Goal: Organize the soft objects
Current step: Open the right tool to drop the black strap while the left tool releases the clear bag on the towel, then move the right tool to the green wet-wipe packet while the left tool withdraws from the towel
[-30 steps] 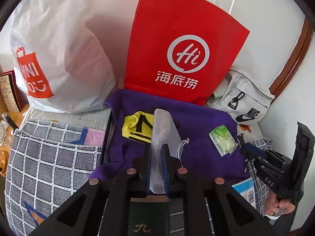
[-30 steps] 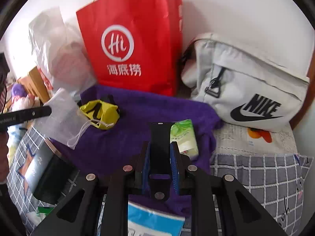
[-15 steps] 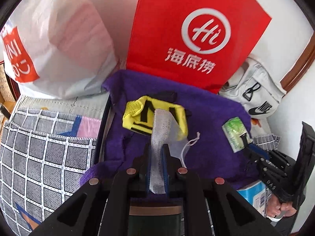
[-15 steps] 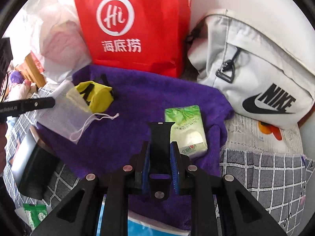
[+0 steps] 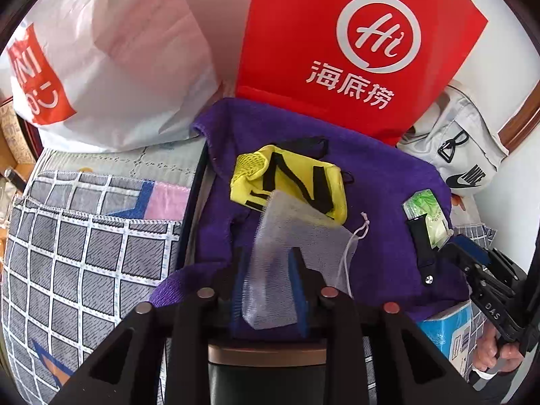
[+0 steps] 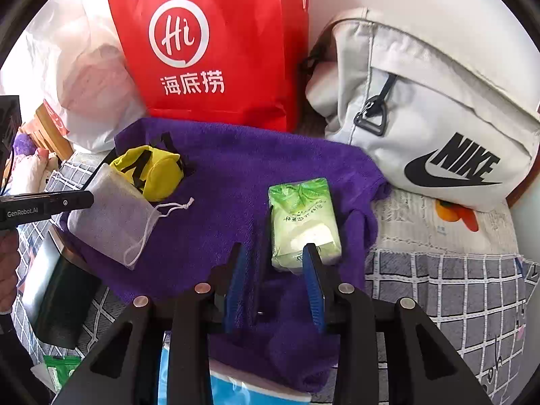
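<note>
Left wrist view looks down on the left gripper (image 5: 270,280), whose jaws are opening with a white mesh drawstring pouch (image 5: 297,236) between the blue pads, lying slack on a purple fleece towel (image 5: 388,175) and overlapping a yellow mesh bag with black straps (image 5: 290,179). Only this view shows the black watch strap (image 5: 420,246) lying flat on the towel beside a green tissue packet (image 5: 427,212), with the right gripper (image 5: 472,260) just behind it and a hand (image 5: 489,354) on its handle. It also shows the orange panel on a white plastic bag (image 5: 111,67), lettered "INI" and "O:".

Right wrist view gives the right gripper (image 6: 275,263) from behind: its jaws are opening too, and the watch strap (image 6: 261,263) stands loose between them, whether touching either pad I cannot tell. The tissue packet (image 6: 303,222), printed with small text too fine to read, lies at the right pad. The left gripper (image 6: 84,199) enters at the left edge, marked "GenRobot.AI", above the pouch (image 6: 114,216). Only here does the grey fabric bag (image 6: 422,101) show its full "NIKE" logo.

Both views show a red paper bag (image 6: 216,44) with a white "Hi" circle and the characters 海底捞. A blue-and-white packet (image 5: 449,334) shows "DAS" nearby on the gripper body. Grey checked bedding (image 6: 455,287) lies beneath.
</note>
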`<action>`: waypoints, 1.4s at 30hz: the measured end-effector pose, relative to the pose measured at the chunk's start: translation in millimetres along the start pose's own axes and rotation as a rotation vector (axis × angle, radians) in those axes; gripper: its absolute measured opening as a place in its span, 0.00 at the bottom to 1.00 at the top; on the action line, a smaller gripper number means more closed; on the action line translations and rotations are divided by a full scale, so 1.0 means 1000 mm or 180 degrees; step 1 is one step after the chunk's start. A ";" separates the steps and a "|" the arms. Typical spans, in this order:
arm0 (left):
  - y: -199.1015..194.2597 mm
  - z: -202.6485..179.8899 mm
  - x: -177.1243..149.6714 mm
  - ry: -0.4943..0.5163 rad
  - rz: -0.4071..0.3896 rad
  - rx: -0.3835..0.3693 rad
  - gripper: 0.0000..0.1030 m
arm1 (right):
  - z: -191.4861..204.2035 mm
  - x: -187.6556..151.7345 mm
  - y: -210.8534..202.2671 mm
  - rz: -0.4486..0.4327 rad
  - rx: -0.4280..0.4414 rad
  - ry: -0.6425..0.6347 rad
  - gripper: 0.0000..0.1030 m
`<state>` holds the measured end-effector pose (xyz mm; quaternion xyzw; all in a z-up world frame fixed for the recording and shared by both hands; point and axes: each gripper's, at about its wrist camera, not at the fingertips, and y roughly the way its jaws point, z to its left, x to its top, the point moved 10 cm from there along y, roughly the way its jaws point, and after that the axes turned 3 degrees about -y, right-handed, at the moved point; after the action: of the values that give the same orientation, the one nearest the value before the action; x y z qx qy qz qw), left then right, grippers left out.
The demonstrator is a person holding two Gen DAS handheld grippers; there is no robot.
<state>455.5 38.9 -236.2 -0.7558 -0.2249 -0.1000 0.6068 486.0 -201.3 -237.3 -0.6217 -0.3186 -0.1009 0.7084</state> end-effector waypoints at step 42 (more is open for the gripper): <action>-0.128 0.067 -0.120 -0.0306 -0.0388 0.0031 0.42 | 0.176 -0.138 -0.095 0.0227 0.1200 -0.0180 0.70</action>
<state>282.7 97.8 -192.1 -0.7416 -0.2999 -0.0993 0.5918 270.8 -89.7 -235.0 -0.4915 -0.3294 0.0032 0.8062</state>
